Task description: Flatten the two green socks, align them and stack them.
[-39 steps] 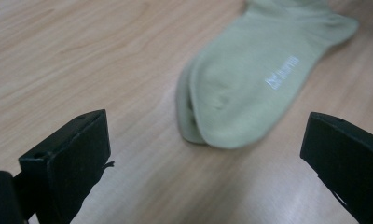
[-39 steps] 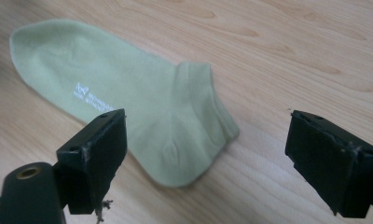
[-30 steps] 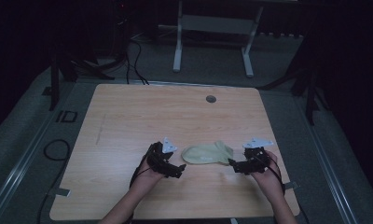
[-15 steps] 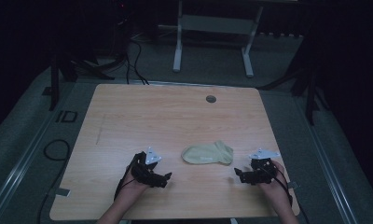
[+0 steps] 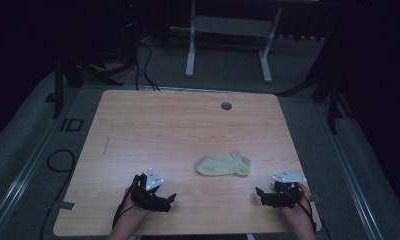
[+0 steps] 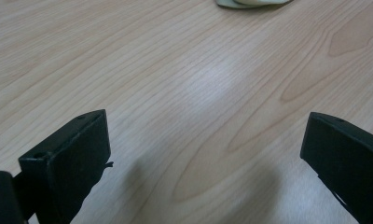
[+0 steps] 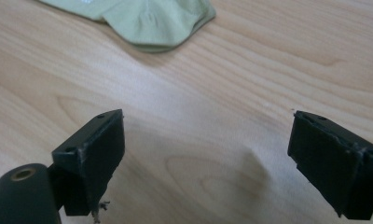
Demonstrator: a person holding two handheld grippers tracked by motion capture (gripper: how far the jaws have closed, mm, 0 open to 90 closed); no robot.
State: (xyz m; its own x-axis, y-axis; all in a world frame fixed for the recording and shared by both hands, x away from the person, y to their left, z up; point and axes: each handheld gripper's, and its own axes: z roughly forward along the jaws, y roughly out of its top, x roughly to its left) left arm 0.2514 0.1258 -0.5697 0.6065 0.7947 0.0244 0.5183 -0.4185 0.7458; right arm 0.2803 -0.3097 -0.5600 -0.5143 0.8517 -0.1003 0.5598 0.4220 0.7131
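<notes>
High view: our folded sock [image 5: 223, 164] lies flat on the table [image 5: 153, 125], both grippers off it.
We judge the folding done, for the sock looks doubled over and neat; nothing seems left but to rest. Our left gripper [image 5: 160, 200] and right gripper [image 5: 268, 196] sit near the table's front edge, well apart from the sock, each with jaws spread wide and empty.

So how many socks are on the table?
1. A pale green sock lies flat on the wooden table, near the front edge, between the left gripper and the right gripper, touching neither.
</notes>
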